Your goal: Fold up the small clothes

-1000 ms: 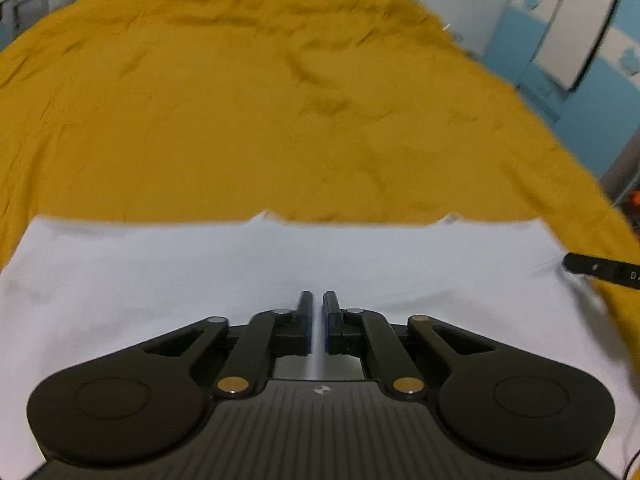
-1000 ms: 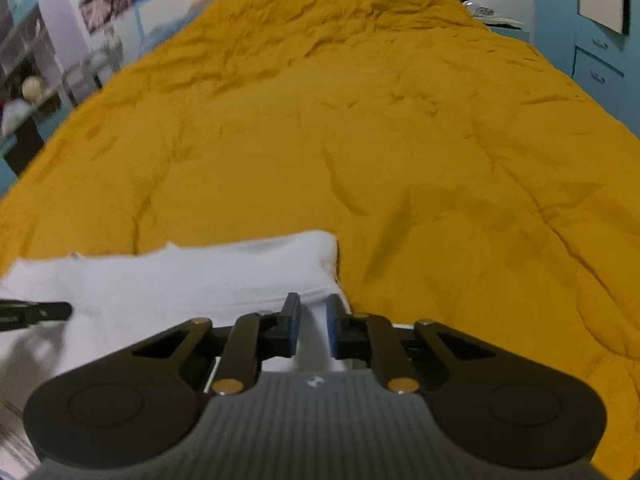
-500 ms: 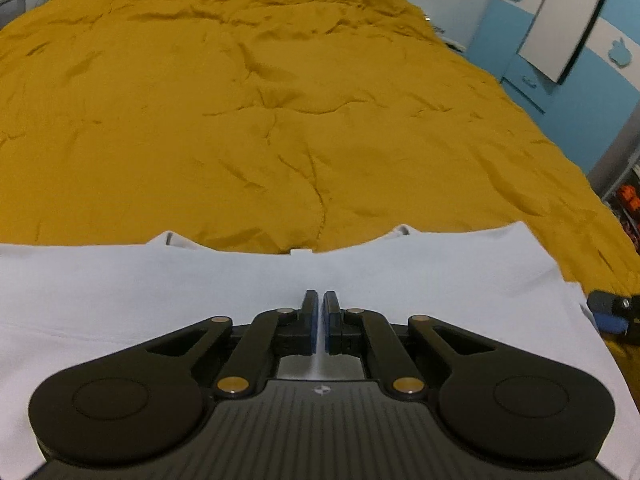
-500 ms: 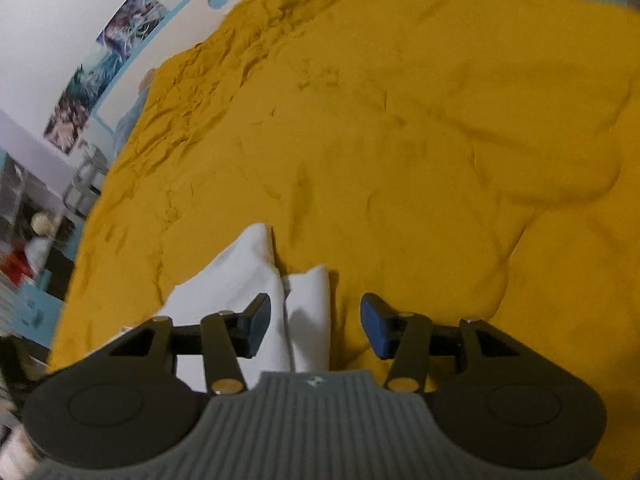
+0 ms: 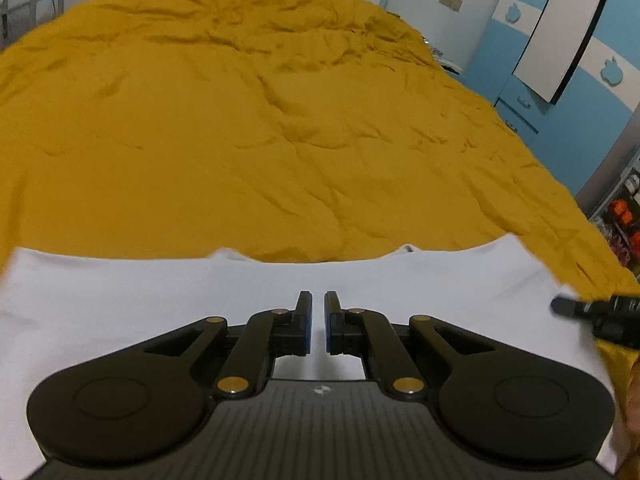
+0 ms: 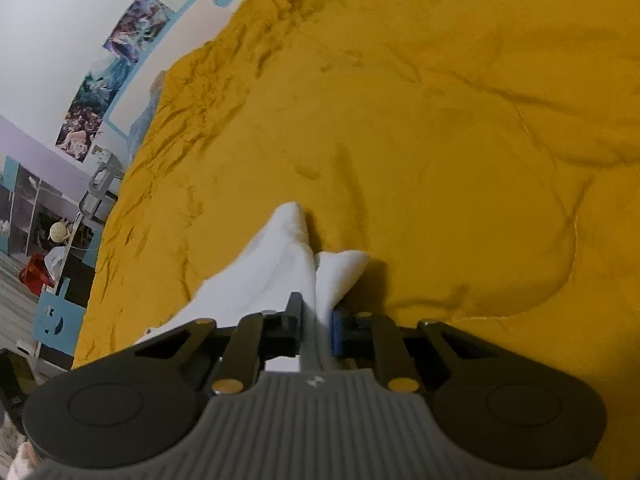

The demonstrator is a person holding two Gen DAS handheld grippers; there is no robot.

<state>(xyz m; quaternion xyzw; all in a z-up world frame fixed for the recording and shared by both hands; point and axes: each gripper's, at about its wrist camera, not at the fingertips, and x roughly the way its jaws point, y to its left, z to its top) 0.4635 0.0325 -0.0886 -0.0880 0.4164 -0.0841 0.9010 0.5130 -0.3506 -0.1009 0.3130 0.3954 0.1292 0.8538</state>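
A white garment (image 5: 160, 300) lies stretched across the near part of a mustard-yellow bedspread (image 5: 280, 140). My left gripper (image 5: 318, 300) is shut at the garment's near edge, and white cloth shows in the thin slit between its pads. At the garment's right side a black finger of my right gripper (image 5: 560, 306) reaches in. In the right wrist view the right gripper (image 6: 316, 308) is rolled to one side. Its jaws are closing on a bunched corner of the white garment (image 6: 276, 264), which stands up in two folds between the pads.
The yellow bedspread (image 6: 440, 140) runs wide and wrinkled beyond the garment. Blue and white cupboards (image 5: 560, 60) stand past the bed's right edge. Posters (image 6: 116, 68) hang on the wall, with a shelf unit (image 6: 48, 220) and a red bag (image 6: 34, 276) off the bed's left side.
The right gripper rolled, opened wide around the garment's corner, then closed on it. The left gripper stayed shut and rose a little with the cloth.
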